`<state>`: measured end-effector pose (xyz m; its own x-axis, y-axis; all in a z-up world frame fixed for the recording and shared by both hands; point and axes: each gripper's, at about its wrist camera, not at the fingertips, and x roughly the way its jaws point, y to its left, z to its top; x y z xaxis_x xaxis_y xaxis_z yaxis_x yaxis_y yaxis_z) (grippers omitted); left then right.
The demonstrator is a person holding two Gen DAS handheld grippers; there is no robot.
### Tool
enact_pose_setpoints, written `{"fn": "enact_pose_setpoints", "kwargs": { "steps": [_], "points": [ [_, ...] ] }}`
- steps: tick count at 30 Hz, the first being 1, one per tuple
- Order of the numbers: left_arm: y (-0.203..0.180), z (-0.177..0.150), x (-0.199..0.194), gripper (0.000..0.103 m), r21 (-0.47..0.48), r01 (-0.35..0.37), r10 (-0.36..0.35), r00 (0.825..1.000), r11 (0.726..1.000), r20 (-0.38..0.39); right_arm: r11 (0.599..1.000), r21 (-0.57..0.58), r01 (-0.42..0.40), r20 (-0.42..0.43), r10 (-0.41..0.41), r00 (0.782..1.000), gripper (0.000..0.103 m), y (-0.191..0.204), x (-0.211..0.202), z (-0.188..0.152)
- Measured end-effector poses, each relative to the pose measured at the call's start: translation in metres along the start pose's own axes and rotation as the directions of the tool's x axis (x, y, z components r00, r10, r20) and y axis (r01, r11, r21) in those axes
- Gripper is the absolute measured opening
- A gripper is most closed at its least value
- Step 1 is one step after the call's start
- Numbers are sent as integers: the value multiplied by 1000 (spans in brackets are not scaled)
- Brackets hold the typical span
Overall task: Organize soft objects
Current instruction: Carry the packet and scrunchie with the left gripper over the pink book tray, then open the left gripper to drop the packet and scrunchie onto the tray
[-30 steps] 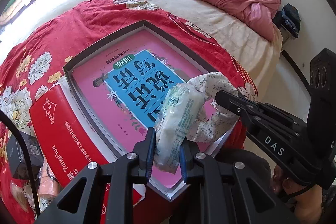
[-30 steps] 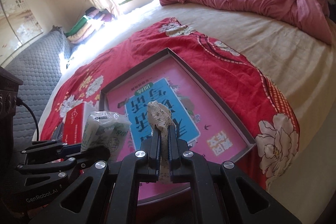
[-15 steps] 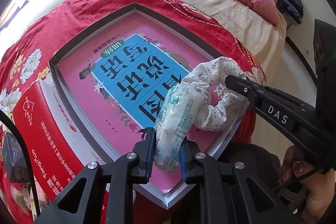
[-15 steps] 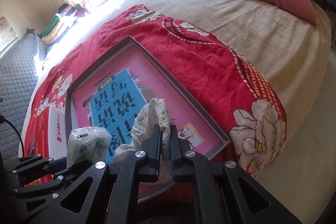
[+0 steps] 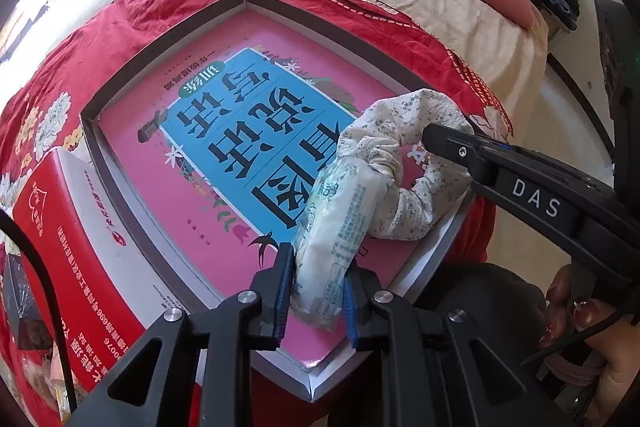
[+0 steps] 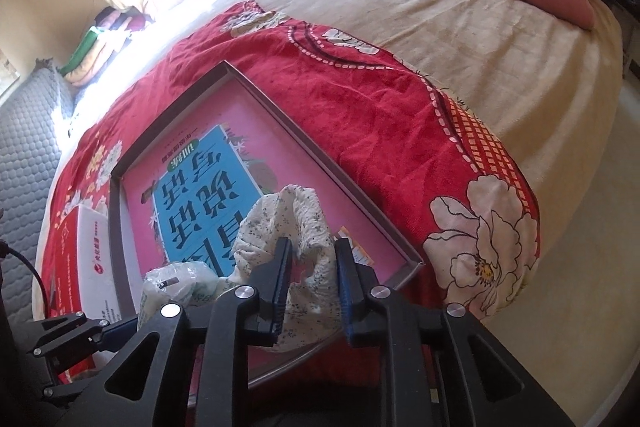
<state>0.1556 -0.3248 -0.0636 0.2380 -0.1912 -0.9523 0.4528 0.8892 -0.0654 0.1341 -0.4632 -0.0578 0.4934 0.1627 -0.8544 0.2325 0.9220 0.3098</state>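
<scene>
Red box [image 5: 76, 227] sits left of the tray [image 5: 168, 39] on the red floral blanket [image 5: 132, 3]. My left gripper [image 5: 316, 287] is clamped on a tissue pack [image 5: 336, 223]: pale printed plastic wrap, squashed at the grip. I'd judge it light, soft and a bit slick, so hold mid-body across the width. It hangs over the tray's near corner. Right of it, the fabric scrunchie [image 6: 292, 227], cream with small dark flecks, lies ruffled on the tray's pink floor. Limp and weightless by the look; pinch one bunched fold. My right gripper [image 6: 310, 287] has just been opening; the jaws stand apart, scrunchie between them, no longer pinched.
</scene>
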Motion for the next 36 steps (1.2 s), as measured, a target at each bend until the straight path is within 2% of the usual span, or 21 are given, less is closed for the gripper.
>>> {"fn": "enact_pose_setpoints", "kwargs": {
  "steps": [4, 6, 8, 15, 17, 20, 23, 33, 36],
  "points": [
    [-3, 0, 1, 27, 10, -1, 1, 1000, 1000, -4, 1000, 5, 3, 16, -3, 1000, 27, -1, -4, 0],
    [-3, 0, 2, 36, 8, 6, -6, 1000, 1000, -12, 1000, 12, 3, 23, -4, 1000, 28, -3, -5, 0],
    [-4, -1, 4, 39, 4, 19, -19, 1000, 1000, -18, 1000, 20, 2, 29, -3, 1000, 29, -4, -6, 0],
    [-3, -2, 4, 46, -11, 48, -49, 998, 999, -27, 999, 33, 8, 40, -9, 999, 36, -7, -11, 0],
    [0, -2, 2, 51, -25, 57, -57, 998, 998, -18, 999, 34, 9, 43, -10, 999, 36, -8, -12, 0],
    [4, -2, -4, 51, -43, 63, -63, 998, 997, 0, 999, 31, 11, 46, -12, 999, 37, -7, -13, -1],
    [8, -1, -10, 59, -52, 52, -51, 999, 997, 16, 1000, 28, 12, 50, -13, 999, 38, -7, -14, 0],
    [22, -3, -22, 59, -90, -1, 5, 999, 996, 45, 999, 25, 20, 62, -22, 998, 45, -6, -20, -1],
    [22, -4, -24, 59, -83, 15, -11, 999, 996, 45, 1000, 14, 22, 65, -23, 998, 46, -4, -22, -1]
  ]
}}
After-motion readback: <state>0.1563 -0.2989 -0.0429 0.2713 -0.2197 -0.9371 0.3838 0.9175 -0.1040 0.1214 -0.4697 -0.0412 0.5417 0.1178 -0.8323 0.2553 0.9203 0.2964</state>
